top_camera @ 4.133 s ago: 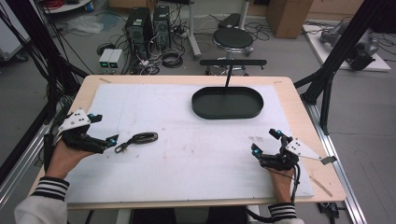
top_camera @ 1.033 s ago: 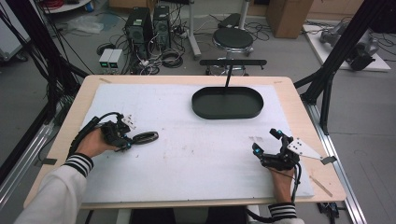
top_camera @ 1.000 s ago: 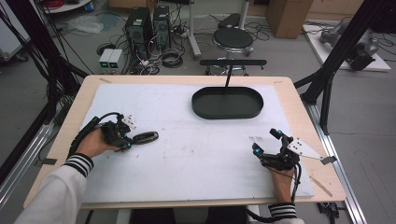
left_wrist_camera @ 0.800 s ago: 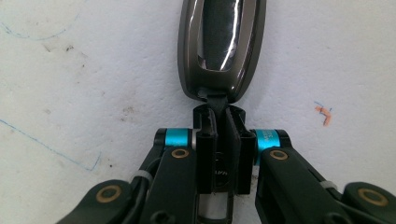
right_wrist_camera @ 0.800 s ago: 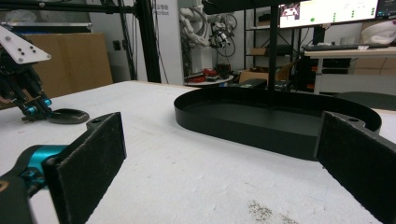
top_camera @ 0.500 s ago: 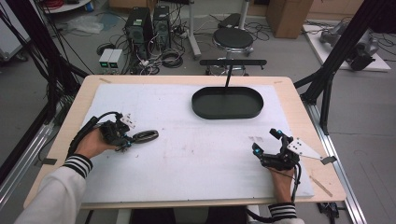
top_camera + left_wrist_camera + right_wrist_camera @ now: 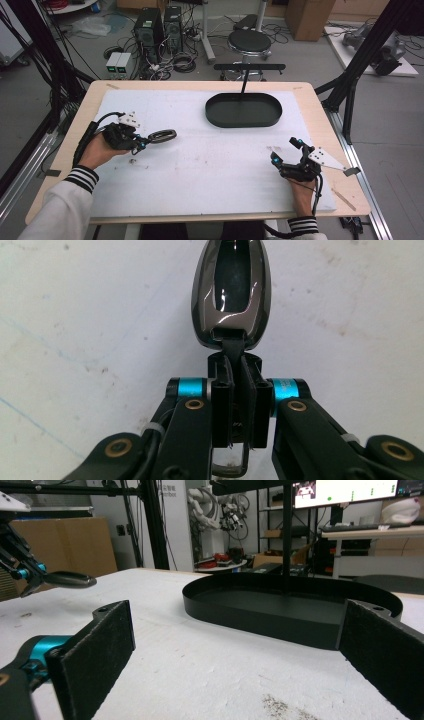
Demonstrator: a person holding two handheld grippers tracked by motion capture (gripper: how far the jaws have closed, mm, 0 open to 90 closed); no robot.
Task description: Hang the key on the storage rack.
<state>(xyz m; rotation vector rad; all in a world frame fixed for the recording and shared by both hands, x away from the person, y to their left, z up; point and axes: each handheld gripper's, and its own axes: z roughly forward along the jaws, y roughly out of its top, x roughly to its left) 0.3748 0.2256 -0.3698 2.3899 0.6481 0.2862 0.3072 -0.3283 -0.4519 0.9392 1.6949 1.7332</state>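
The tray (image 7: 244, 111) sits on the far middle of the surface (image 7: 210, 165). The key fob (image 7: 162, 135) lies left of centre, at the left gripper (image 7: 141, 144). The right gripper (image 7: 282, 161) rests near the front right edge, well apart from both.

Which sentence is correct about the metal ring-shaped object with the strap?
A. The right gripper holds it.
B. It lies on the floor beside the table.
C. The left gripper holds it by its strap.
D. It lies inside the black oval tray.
C: in the left gripper view, the left gripper has its fingers shut on the strap of the ring-shaped object.
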